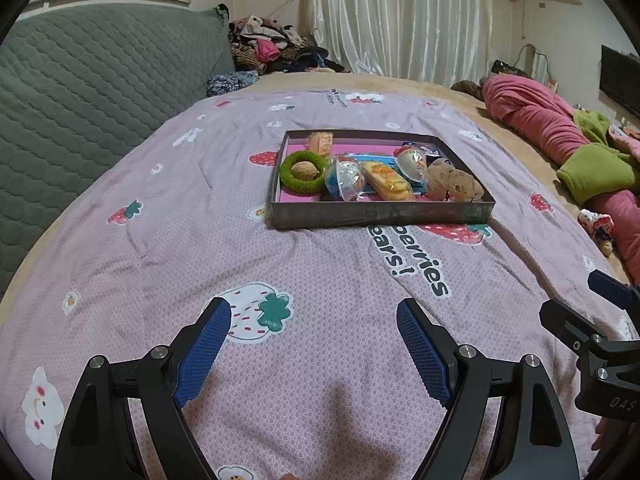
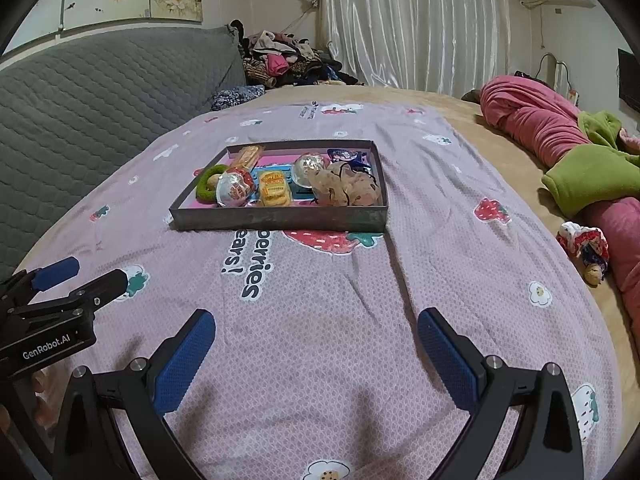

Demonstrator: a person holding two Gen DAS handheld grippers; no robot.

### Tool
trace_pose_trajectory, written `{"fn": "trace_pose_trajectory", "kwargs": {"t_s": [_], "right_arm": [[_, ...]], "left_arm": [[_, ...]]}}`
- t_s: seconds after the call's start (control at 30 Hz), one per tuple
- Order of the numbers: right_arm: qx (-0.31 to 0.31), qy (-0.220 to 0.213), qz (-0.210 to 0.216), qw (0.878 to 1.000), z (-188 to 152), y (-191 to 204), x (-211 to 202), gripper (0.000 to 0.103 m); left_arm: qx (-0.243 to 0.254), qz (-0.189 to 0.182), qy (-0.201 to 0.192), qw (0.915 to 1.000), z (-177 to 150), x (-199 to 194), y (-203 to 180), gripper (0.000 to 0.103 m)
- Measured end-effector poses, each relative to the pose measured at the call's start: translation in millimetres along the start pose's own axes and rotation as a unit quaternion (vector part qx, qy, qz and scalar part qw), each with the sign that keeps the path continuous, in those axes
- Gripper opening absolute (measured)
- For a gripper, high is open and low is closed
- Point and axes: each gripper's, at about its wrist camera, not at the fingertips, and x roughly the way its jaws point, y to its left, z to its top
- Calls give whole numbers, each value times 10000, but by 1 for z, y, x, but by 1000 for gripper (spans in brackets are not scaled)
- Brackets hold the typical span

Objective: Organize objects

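Observation:
A shallow dark box (image 1: 380,216) (image 2: 280,220) rests on the pink strawberry-print sheet. It holds a green ring (image 1: 302,172) (image 2: 208,182) with a walnut in it, clear wrapped balls (image 1: 344,180) (image 2: 236,188), a yellow snack pack (image 1: 386,180) (image 2: 274,188), an orange pack (image 1: 320,142) (image 2: 248,156) at the back and a beige spotted fabric item (image 1: 452,182) (image 2: 346,188). My left gripper (image 1: 314,350) hovers open over the sheet, well short of the box. My right gripper (image 2: 316,354) is open too, with nothing between its blue pads.
A grey quilted headboard (image 1: 92,92) (image 2: 92,96) borders the left. Pink and green bedding (image 1: 568,140) (image 2: 568,148) lies along the right, with a small doll (image 2: 588,252) beside it. A clothes pile (image 1: 272,48) sits behind, before white curtains.

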Motion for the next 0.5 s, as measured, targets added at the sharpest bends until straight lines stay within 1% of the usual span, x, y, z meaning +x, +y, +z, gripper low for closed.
{"fn": "trace_pose_trajectory", "kwargs": {"t_s": [0.5], "right_arm": [[-8, 11, -25, 10000, 0, -2, 1, 102]], "left_arm": [[13, 37, 7, 10000, 0, 2, -2, 86]]}}
